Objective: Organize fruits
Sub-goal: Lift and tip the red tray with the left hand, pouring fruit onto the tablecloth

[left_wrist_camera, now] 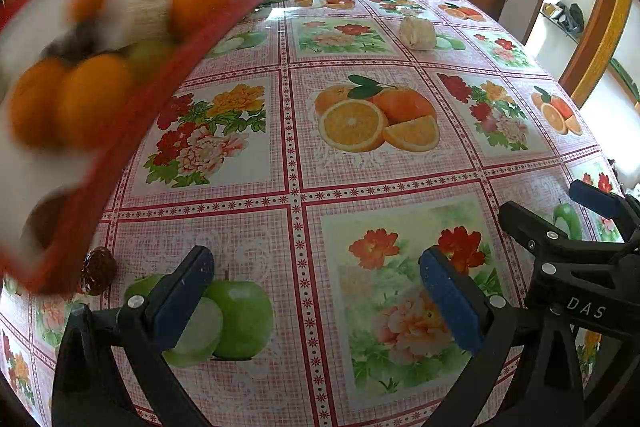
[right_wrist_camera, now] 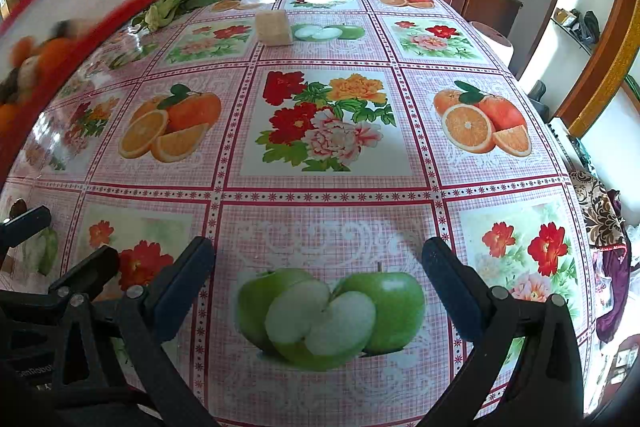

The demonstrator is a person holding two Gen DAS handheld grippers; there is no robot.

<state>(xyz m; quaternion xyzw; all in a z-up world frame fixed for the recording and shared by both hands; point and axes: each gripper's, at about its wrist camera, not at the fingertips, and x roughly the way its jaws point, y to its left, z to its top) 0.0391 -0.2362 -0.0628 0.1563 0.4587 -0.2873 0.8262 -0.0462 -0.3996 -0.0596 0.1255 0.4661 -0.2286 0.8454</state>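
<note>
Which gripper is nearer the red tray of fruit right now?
Left. The tray hangs tilted just up and to the left of the open left gripper. The open right gripper sits further right, with the left gripper between it and the tray.

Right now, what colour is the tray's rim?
Red, around a white inside; the tray shows best in the left wrist view.

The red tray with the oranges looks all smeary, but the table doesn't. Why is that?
In the left wrist view the red tray and its oranges are streaked by motion blur, while the tablecloth prints are sharp. In the right wrist view the tray is smeared too, and window glare shines on the cloth at the left.
</note>
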